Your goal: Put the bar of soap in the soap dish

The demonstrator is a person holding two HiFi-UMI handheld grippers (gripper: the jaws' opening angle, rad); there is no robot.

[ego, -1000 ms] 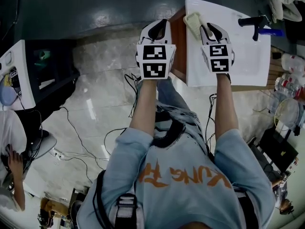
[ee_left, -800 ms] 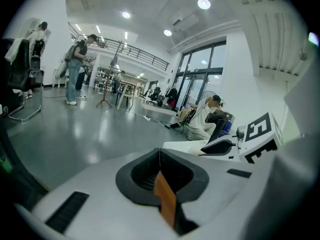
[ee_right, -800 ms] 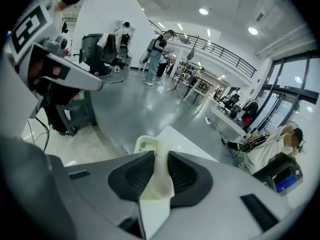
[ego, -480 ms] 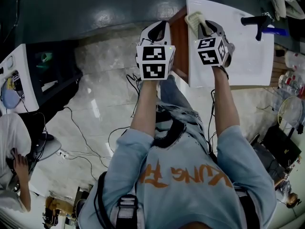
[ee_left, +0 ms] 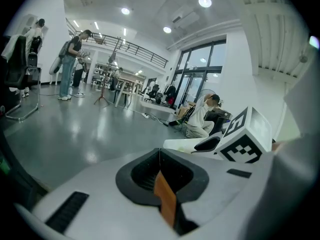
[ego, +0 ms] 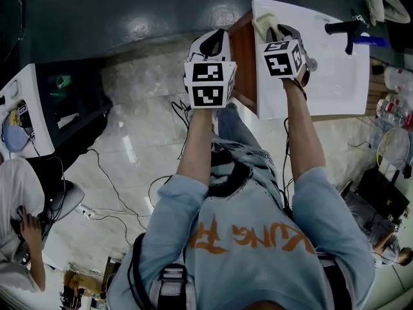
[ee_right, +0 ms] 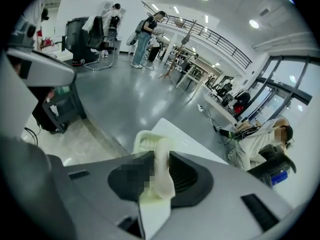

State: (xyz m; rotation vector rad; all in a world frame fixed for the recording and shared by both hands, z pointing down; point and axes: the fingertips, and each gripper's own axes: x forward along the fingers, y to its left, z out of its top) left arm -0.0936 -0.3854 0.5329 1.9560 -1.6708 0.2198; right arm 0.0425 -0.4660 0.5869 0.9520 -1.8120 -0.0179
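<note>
We hold the bar of soap (ee_right: 163, 176) on edge in our right gripper (ee_right: 161, 156). Its jaws are clamped on the bar's two broad faces, and the pale bar sticks out past the tips. The soap dish (ee_right: 143, 140), cream with a ribbed bed, sits just beyond and below the bar. In the head view it lies by the left edge of the white counter (ego: 322, 76), with the right gripper (ego: 276, 34) right over the soap dish (ego: 261, 22). We cannot tell whether the soap already touches the ribs.

Our left gripper (ee_left: 160, 160) has its jaws pressed together on nothing. The head view shows the left gripper (ego: 211, 47) held out over the floor, left of the counter and clear of the work.

We judge the step in hand to be setting the bar down. To do it well, we would centre the bar over the bed and line its long side up with the dish's long side. We would tip it so that a broad face meets the ribs, not a corner. We should part the jaws only once the bar's weight rests on the dish, and only a little, then draw back straight. The soap looks slick and could skid. The dish looks light and sits close to the counter's edge, so a sideways nudge might push it off.
</note>
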